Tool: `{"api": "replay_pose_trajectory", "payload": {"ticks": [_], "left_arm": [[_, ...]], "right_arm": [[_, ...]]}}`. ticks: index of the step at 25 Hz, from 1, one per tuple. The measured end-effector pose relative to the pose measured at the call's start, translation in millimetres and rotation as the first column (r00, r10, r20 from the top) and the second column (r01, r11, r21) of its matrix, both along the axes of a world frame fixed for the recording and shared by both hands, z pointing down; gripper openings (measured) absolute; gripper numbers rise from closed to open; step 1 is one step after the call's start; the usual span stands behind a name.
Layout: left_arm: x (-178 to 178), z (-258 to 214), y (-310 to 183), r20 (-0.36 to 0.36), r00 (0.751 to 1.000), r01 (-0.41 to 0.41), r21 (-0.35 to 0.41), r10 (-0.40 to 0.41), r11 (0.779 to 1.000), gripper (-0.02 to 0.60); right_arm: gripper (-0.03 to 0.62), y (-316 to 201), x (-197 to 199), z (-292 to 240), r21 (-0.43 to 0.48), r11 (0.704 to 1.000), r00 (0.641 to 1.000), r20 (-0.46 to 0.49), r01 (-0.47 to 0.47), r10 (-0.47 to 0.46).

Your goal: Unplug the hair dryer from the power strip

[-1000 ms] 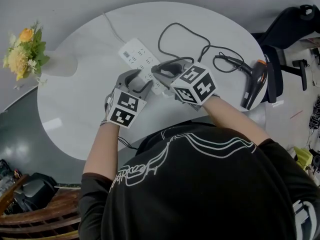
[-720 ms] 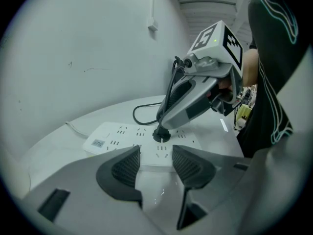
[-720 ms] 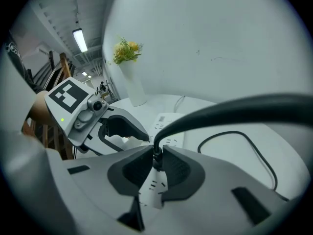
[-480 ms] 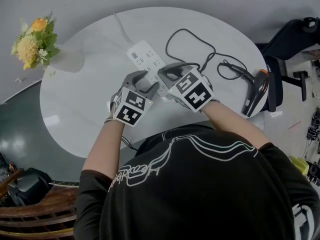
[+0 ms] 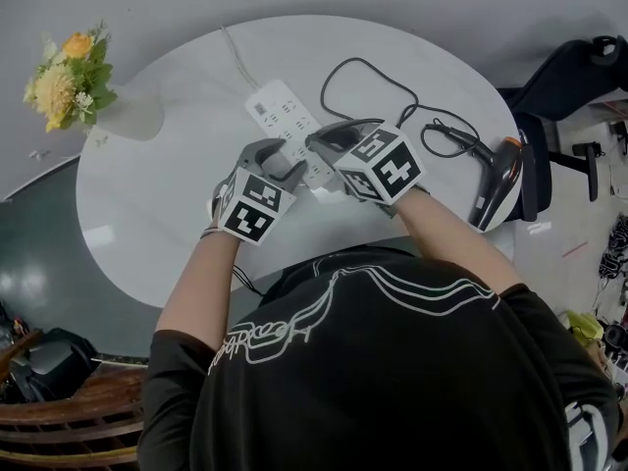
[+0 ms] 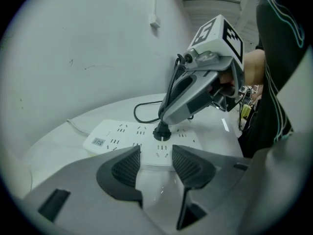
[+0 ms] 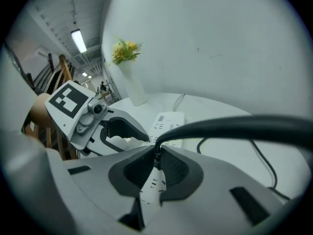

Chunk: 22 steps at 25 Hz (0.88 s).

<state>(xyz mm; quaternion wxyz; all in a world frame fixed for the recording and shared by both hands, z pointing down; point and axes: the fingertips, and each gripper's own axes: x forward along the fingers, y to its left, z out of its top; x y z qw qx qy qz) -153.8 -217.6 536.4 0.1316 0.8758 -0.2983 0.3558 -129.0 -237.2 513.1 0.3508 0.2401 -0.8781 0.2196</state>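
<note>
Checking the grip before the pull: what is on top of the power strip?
A black plug stands in one socket of the power strip, the right gripper shut on it. Its prongs are hidden, and in the head view the gripper covers the plug.

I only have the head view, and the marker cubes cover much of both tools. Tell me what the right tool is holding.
Observer: The right tool is shut on the neck of the black plug. Its own view shows the pads clamped there.
Operator: Report whether the plug is out of the socket.
Observer: Not yet. The left gripper view shows it seated in the power strip.
Operator: Now give me the left tool.
Observer: The left tool is open with nothing between its pads. The strip's near edge lies just beyond them.
</note>
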Motion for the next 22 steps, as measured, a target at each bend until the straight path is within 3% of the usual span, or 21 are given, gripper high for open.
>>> {"api": "replay_pose_trajectory", "payload": {"ticks": [3, 10, 18, 22], "left_arm": [[2.1, 0.3, -1.4, 0.005, 1.000, 0.000, 0.000, 0.000, 1.000, 0.206], [1.7, 1.6, -1.0, 0.019, 1.000, -0.022, -0.029, 0.022, 0.999, 0.206], [2.6, 1.6, -1.9, 0.024, 1.000, -0.004, -0.025, 0.005, 1.000, 0.204], [3.7, 1.5, -2.7, 0.033, 0.999, -0.013, -0.034, 0.014, 0.999, 0.206]], "right_arm": [[0.026, -1.8, 2.9, 0.8, -0.022, 0.999, 0.999, 0.020, -0.034, 0.035], [0.026, 3.5, -4.5, -1.8, 0.050, 0.999, 0.999, -0.048, 0.013, -0.011], [0.026, -2.2, 4.9, 0.9, -0.072, 0.996, 0.998, 0.037, -0.047, 0.050], [0.026, 0.2, -0.2, -2.0, 0.025, 1.000, 0.999, -0.035, -0.001, 0.002]]}}
